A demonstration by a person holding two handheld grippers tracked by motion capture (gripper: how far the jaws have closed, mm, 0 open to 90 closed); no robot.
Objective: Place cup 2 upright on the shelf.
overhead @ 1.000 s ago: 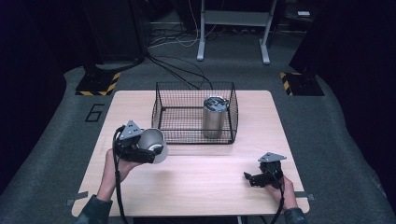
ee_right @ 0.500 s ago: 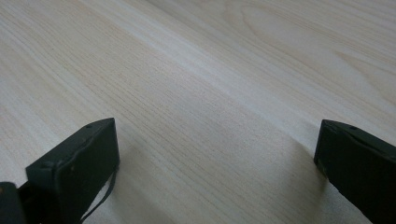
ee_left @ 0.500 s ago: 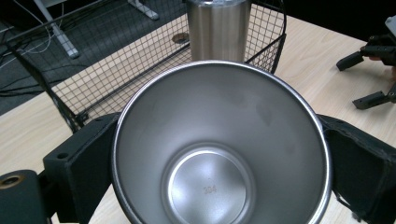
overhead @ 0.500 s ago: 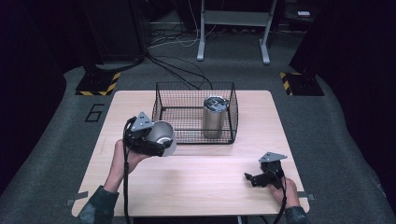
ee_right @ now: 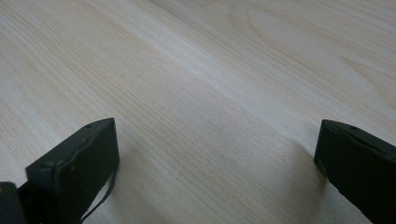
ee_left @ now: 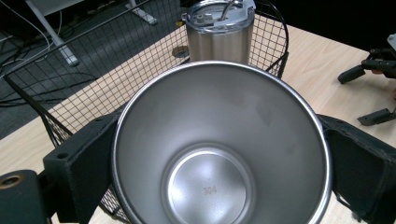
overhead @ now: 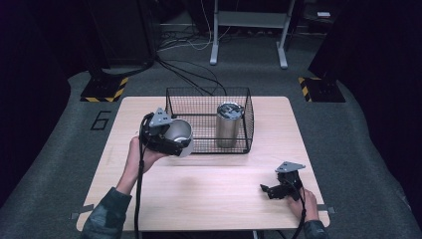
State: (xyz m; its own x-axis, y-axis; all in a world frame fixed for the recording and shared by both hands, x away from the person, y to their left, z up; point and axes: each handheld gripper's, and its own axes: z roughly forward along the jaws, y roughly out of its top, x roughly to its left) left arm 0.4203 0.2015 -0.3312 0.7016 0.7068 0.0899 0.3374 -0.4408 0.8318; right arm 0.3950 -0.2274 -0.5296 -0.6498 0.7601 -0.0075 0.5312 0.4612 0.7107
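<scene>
The left gripper (overhead: 171, 139) gripped a steel cup (overhead: 179, 135) beside the wire basket's (overhead: 208, 93) left wall; inside stood a lidded tumbler (overhead: 228, 124). The right gripper (overhead: 272, 190) rested on the counter (overhead: 214, 194), fingers (ee_right: 74, 163) apart.

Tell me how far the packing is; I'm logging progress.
Done: lidded tumbler stands in the wire basket. In hand: left hand-held gripper holds the open steel cup beside the basket. Left: setting it inside. Right hand-held gripper rests open.

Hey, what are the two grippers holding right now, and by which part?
Left gripper clamps the steel cup by its outer sides, near the rim. Right gripper holds nothing.
</scene>
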